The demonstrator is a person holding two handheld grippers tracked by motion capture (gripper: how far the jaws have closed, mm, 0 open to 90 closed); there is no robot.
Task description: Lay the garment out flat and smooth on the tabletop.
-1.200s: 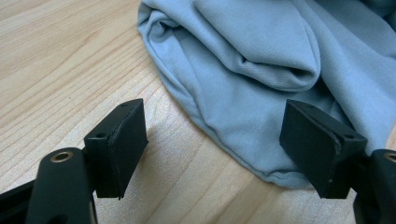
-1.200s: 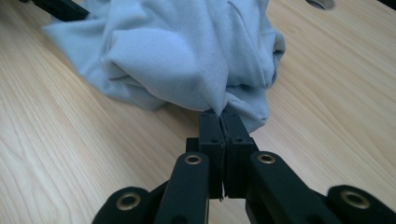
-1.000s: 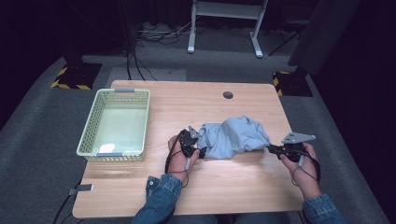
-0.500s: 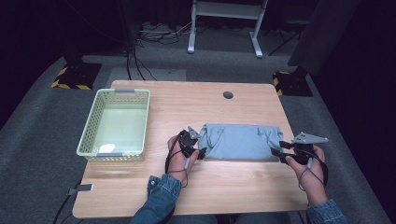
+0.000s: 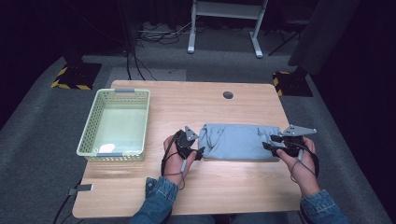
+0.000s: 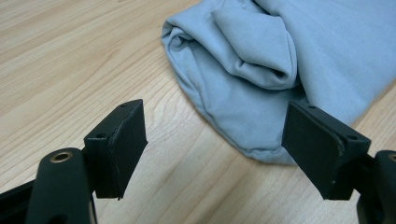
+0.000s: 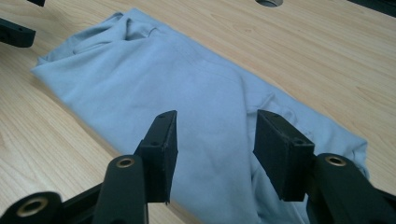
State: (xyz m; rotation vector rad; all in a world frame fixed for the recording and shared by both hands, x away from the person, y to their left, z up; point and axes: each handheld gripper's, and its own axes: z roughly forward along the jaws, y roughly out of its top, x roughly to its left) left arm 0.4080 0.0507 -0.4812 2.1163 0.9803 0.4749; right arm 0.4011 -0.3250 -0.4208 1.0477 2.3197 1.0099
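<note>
Item: one light blue-grey garment [image 5: 236,141], soft knit cloth. We find it folded into a long, flat rectangle, lying lengthwise across the near half of the wooden table [image 5: 196,102], right of the middle. Its top surface is mostly smooth, with faint creases running along its length. At its left end we see the cloth doubled over into a thick rounded roll [image 6: 243,60], with a smaller flap tucked over the top and a stitched hem along the lower edge. At its right end the layers lie thinner and flatter [image 7: 299,126], the corner slightly uneven. It rests wholly on the tabletop.
</note>
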